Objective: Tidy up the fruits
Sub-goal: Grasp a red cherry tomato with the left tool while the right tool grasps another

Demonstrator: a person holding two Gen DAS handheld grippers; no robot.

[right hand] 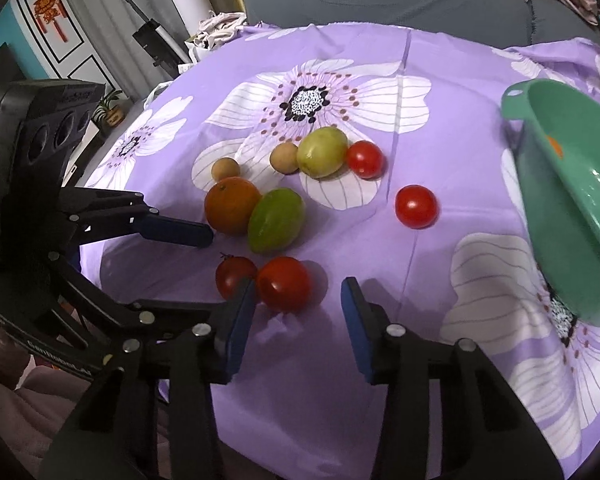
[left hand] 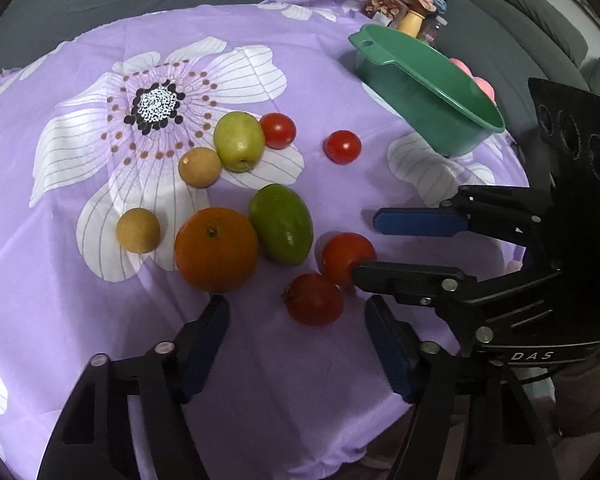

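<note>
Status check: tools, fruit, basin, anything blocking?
Left tool and right tool open, empty. Nine fruits loose on cloth; green basin holds none. Nearest tomato unobstructed.

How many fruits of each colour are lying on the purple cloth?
Red: 4
Green: 2
Brown: 2
Orange: 1
Total: 9
</note>
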